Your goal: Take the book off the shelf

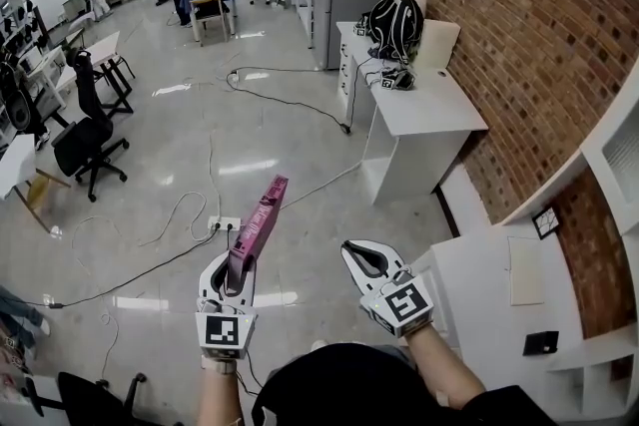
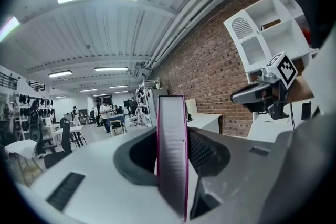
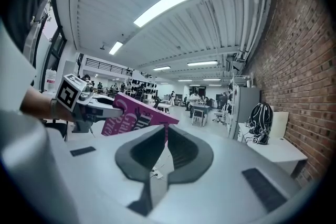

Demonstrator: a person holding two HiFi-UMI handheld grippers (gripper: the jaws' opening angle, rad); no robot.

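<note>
Book is off the shelf — clamped edge-up between the left gripper's jaws, out over open floor, shelf well apart at right. Right gripper: jaws together, empty. Removal looks done — next move likely needs a spot to set it down.

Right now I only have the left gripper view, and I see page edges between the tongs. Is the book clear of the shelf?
Observer: Yes. The head view shows the book out over the floor, well to the left of the white shelf.
Operator: Where is it gripped?
Observer: The left tongs clamp its lower end, and the rest sticks up and away from the person.
Operator: Is the other hand carrying anything?
Observer: No. The right gripper view shows the right tongs shut with nothing between them.
Operator: What does the cover look like?
Observer: Pink with pale lettering.
</note>
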